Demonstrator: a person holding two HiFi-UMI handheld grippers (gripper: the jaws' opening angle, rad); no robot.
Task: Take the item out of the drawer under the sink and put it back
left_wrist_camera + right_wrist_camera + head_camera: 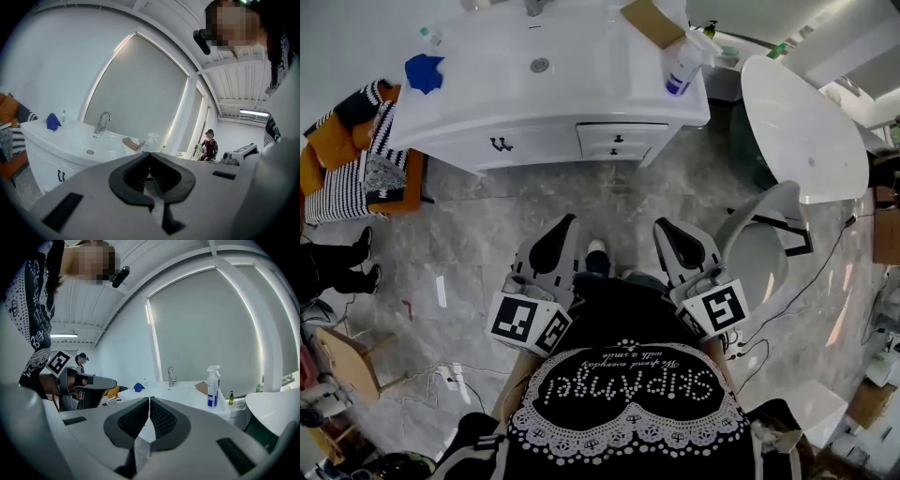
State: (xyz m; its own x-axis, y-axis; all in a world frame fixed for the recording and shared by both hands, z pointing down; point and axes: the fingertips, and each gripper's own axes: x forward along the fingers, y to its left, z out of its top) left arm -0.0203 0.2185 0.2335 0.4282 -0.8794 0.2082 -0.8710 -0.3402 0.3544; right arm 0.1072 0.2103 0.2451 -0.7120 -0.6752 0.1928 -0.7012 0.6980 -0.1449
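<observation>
The white sink cabinet (534, 103) stands ahead across the marble floor. Its two small drawers (617, 141) under the right side of the countertop are closed, and the item inside is hidden. Left of them are cabinet doors with dark handles (500, 143). My left gripper (566, 225) and right gripper (664, 228) are held side by side near my body, pointing at the cabinet and well short of it. In the left gripper view, the left gripper (149, 153) has its tips together, holding nothing. The right gripper (149, 399) is likewise shut and empty.
On the countertop are a spray bottle (682, 66), a piece of cardboard (652, 21), a blue cloth (423, 72) and a faucet (102, 121). A white tub (806, 131) and a white chair (759, 244) stand to the right, an orange sofa (356, 159) to the left. Cables (441, 375) lie on the floor.
</observation>
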